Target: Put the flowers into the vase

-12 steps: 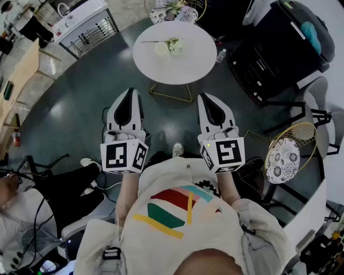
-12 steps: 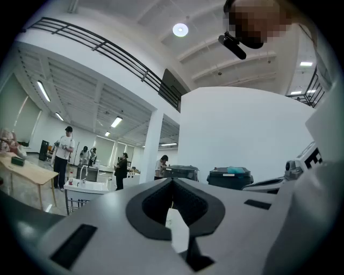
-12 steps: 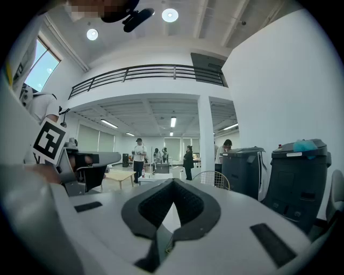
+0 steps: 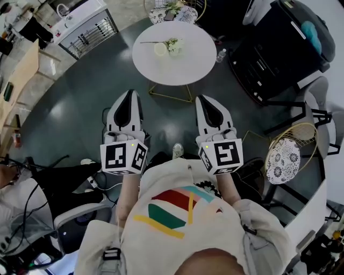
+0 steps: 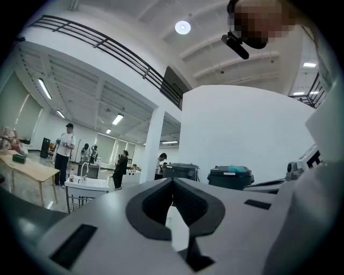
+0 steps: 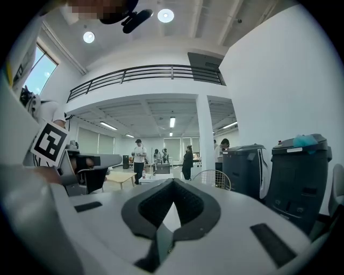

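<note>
In the head view a round white table (image 4: 183, 67) stands ahead of me across the dark floor. On its far side lies a sprig of white flowers (image 4: 173, 44), its thin stem pointing left. A small pale vase (image 4: 160, 49) stands right beside the sprig. My left gripper (image 4: 130, 94) and right gripper (image 4: 205, 99) are held level side by side, well short of the table. Both are shut with nothing between the jaws. The left gripper (image 5: 173, 180) and right gripper (image 6: 173, 181) each look over closed tips into the hall.
Black bins (image 4: 285, 43) stand to the table's right, with a bottle (image 4: 222, 55) on the floor between. A wire chair with a lace cushion (image 4: 283, 158) is at my right, another chair (image 4: 174, 12) behind the table. A white sink cart (image 4: 86, 24) stands far left.
Both grippers stay shut and almost still. The office chair and the person at lower left have shifted a little.
</note>
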A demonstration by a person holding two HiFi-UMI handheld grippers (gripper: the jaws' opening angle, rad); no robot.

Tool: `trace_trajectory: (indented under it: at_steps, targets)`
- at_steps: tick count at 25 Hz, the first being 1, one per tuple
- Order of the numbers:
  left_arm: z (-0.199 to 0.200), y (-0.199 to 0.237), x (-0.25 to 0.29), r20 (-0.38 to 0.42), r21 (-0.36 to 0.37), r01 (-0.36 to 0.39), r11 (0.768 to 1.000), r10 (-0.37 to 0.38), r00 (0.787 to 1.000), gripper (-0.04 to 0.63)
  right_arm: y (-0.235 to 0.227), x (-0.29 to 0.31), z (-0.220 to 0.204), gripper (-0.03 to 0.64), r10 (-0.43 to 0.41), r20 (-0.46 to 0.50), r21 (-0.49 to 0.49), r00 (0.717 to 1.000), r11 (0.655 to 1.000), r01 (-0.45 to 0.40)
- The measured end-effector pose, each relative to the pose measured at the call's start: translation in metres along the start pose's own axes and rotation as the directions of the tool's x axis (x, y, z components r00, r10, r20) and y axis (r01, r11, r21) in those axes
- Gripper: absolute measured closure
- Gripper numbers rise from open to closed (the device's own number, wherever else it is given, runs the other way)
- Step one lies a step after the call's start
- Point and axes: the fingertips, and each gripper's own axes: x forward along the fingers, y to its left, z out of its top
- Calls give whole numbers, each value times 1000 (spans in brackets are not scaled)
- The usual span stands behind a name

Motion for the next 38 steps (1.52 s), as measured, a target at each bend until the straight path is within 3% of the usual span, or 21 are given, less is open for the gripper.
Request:
trace_trajectory:
  at_steps: [5, 11, 15, 22, 28, 38]
  targets:
    - [-1, 0, 0, -1, 11, -14, 1000, 14, 1000, 589, -6, 2, -9, 609, -1, -20, -9, 1000, 1000, 1]
    - [-3, 13, -10, -15, 30, -56, 998, 56, 998, 589, -6, 7, -22, 609, 13, -31, 68, 999, 998, -11]
    - [-3, 23, -4, 20, -31, -39, 999, 40, 999, 589, -7, 5, -24, 609, 7, -26, 41, 1000, 999, -6]
    - [-6, 17, 51, 36, -36, 43, 998, -42, 998, 589, -65, 14, -19, 609, -138, -32, 64, 990, 988, 140]
    - [-2, 34, 106, 50, -44, 88, 995, -86, 995, 589, -85, 55, -10, 609, -180, -15, 45, 984, 983, 180]
    - [-3, 98, 202, 10, -57, 91, 994, -91, 996, 589, -121, 168, 2, 609, -201, -66, 35, 977, 978, 203]
